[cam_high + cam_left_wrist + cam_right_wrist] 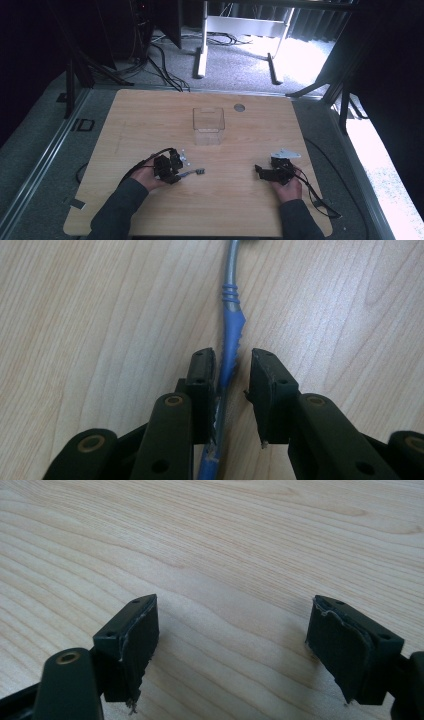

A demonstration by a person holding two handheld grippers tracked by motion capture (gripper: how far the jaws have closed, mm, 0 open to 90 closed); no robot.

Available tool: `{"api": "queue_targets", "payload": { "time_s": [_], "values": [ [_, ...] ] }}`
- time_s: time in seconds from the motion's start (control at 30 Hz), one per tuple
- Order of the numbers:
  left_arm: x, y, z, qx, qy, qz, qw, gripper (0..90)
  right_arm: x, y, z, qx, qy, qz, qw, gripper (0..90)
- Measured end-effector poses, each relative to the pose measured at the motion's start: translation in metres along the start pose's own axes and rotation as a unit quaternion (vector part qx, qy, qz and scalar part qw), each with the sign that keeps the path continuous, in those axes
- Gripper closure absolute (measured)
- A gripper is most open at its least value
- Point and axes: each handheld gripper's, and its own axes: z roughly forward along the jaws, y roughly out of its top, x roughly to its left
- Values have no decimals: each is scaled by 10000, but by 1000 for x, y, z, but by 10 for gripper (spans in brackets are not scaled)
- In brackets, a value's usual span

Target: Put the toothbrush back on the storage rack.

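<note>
Toothbrush (231,335): lying on table (150,120), handle between left gripper (233,365) jaws; small gap remains
Right gripper (232,630): jaws wide apart; nothing held

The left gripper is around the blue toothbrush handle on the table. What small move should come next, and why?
Probably close the left gripper fully. The blue toothbrush handle lies between its jaws, against one pad, but a gap remains on the other side, so it is not yet clamped. Lifting now would likely leave it on the table.

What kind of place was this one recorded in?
Likely a lab or workshop recording bay: a bare wooden table ringed by dark curtains, loose cables on grey carpet, and a metal stand behind.
</note>
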Motion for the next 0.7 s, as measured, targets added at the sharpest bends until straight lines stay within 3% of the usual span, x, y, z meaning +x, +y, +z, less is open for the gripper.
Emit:
{"api": "queue_targets", "payload": {
  "time_s": [0.3, 0.7],
  "values": [
    [1, 3, 3, 158, -13, 51, 9999, 721, 0, 0, 0, -3, 3, -6, 10000, 206],
    [5, 3, 6, 287, -169, -31, 9994, 726, 0, 0, 0, 0, 8, -9, 10000, 206]
  ]
}}
